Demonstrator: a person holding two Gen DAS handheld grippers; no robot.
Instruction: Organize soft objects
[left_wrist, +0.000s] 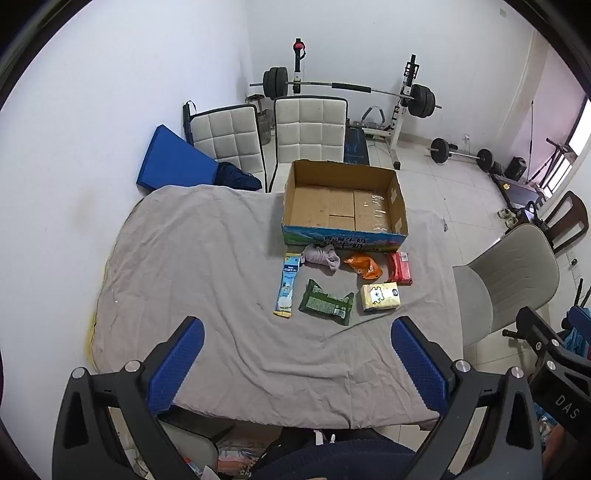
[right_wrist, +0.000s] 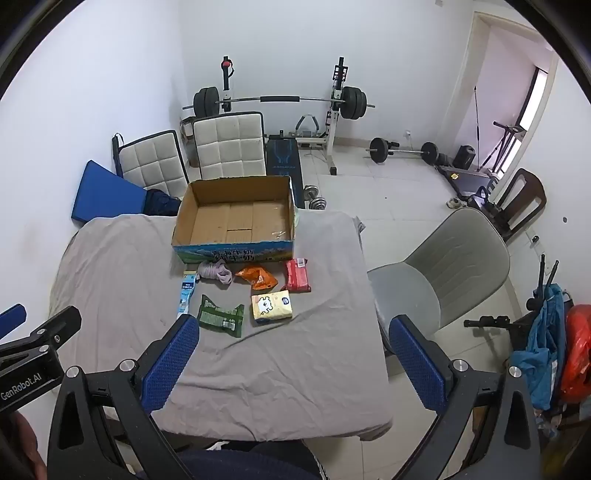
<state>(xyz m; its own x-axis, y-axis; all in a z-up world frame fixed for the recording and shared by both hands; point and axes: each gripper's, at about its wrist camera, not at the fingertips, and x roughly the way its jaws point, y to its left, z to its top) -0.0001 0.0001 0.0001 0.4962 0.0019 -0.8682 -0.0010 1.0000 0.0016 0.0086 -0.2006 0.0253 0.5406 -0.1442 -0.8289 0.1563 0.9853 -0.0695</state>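
tools (left_wrist: 297, 332) (right_wrist: 291, 330) spread wide over bare cloth (left_wrist: 207, 266), items (left_wrist: 325, 302) beyond.

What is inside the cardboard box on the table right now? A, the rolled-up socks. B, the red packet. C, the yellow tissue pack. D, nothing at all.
D: the cardboard box shows only its bare bottom, while the red packet, socks and yellow tissue pack all lie on the grey cloth in front of it.
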